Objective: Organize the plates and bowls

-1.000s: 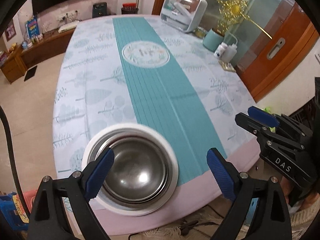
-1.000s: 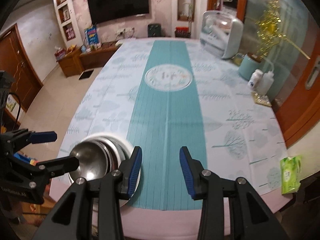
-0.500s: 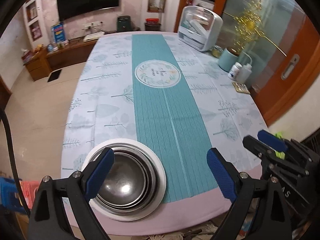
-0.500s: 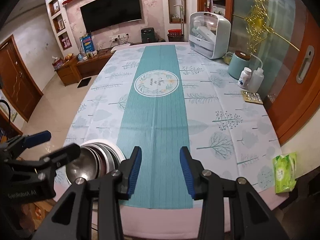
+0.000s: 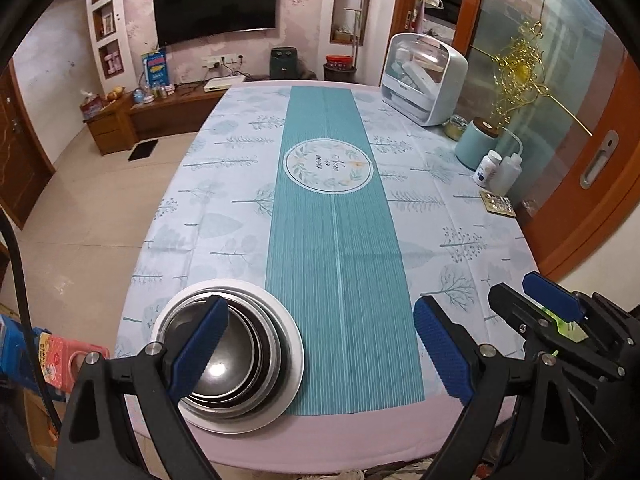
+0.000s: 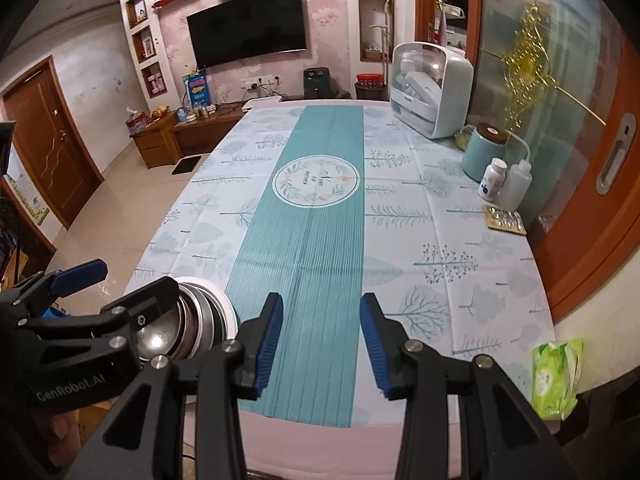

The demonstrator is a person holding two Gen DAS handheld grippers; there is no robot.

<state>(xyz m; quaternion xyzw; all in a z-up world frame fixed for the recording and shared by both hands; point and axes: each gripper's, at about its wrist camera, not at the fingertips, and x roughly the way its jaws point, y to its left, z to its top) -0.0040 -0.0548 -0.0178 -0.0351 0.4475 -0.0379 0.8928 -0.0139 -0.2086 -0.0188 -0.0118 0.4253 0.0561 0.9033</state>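
Observation:
A stack of nested steel bowls [image 5: 236, 364] rests on a white plate [image 5: 290, 356] at the near left corner of the table [image 5: 440, 240]. My left gripper [image 5: 320, 348] is open wide above the table's front edge. Its left finger [image 5: 200, 344] overlaps the bowls in the picture, and nothing lies between the pads. In the right wrist view the same bowls [image 6: 196, 320] and plate rim [image 6: 224, 308] show behind the left gripper [image 6: 120, 300]. My right gripper [image 6: 322, 344] hovers over the teal runner, open and holding nothing. It also appears at the right of the left wrist view [image 5: 552, 312].
A white dish cabinet [image 5: 424, 80] stands at the far right of the table. Nearer along the right edge are a teal canister [image 5: 478, 144], two bottles [image 5: 496, 172] and a blister pack [image 5: 498, 202]. A green tissue pack [image 6: 556, 376] lies by the near right corner.
Both grippers have drawn back and up from the stack, so it looks smaller and lower in view. The left gripper has also rolled level. Neither jaw opening has changed.

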